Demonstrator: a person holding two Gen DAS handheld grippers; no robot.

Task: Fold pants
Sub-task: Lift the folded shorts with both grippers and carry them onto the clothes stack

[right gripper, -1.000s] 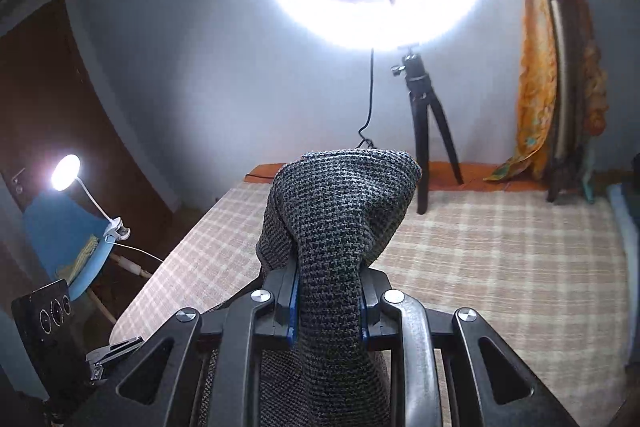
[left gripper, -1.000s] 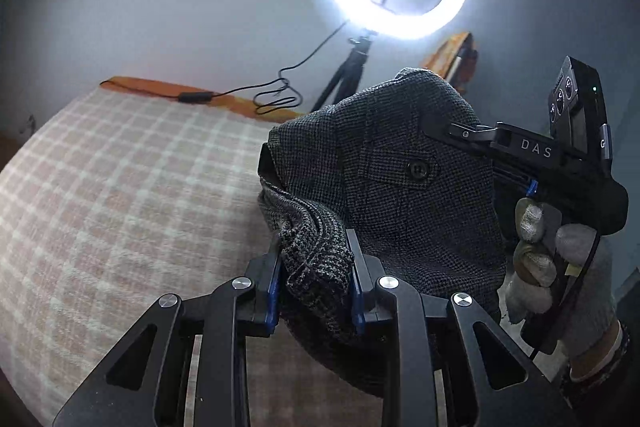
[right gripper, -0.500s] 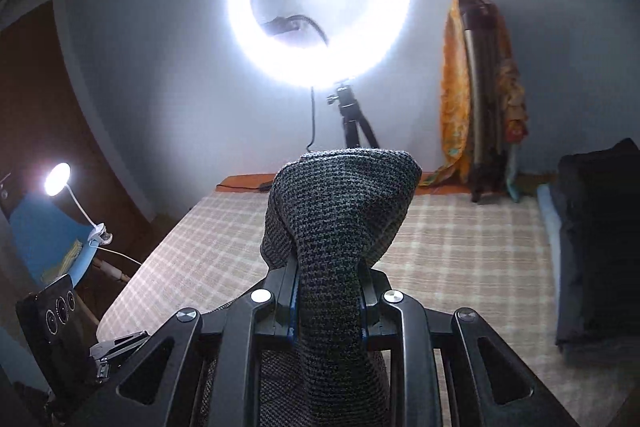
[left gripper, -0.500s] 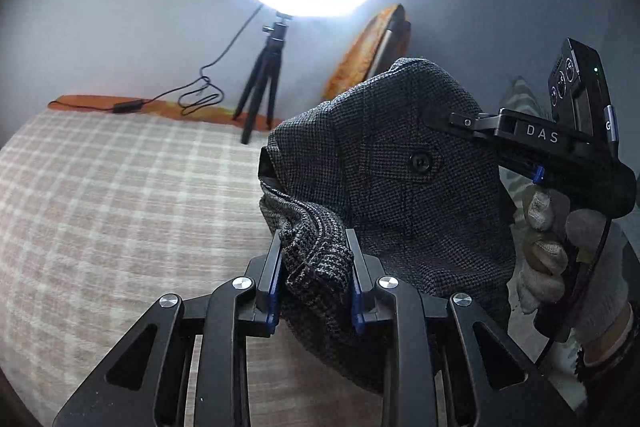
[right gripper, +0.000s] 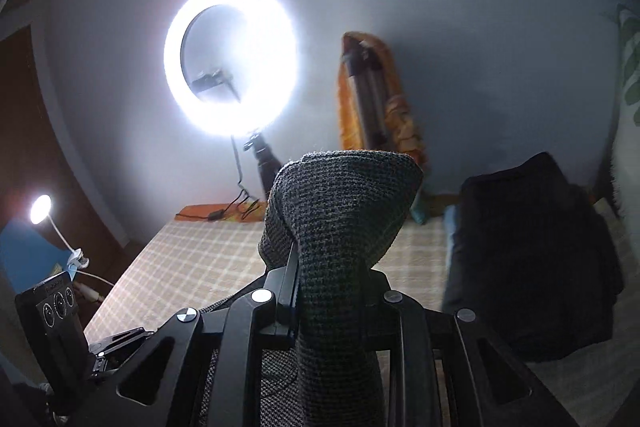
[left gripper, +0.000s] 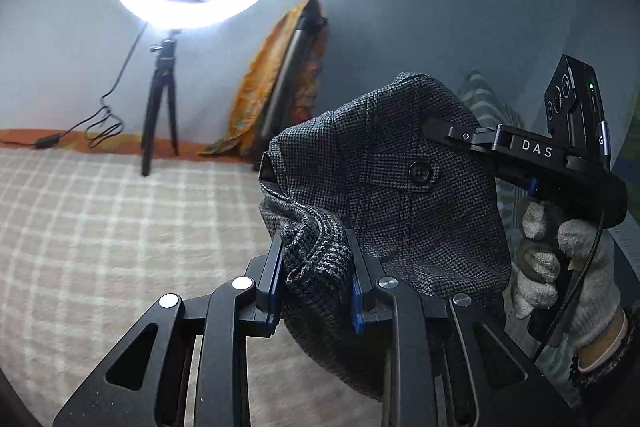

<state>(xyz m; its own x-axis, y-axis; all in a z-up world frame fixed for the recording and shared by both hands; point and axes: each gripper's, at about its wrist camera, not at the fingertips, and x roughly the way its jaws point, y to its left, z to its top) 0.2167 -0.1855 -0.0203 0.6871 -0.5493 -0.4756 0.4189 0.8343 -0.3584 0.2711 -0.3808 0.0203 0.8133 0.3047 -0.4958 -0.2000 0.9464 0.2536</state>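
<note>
Above the checked beige bed, left tool and right tool both clamp the grey houndstooth wool pants, lifted so fabric hangs for folding

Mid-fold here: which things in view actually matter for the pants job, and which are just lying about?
Job:
pants, clamped in both
left gripper
right gripper
checked bedcover to lay them on

Lying about:
ring light on its tripod
dark clothing pile
orange cloth
clip lamp
</note>
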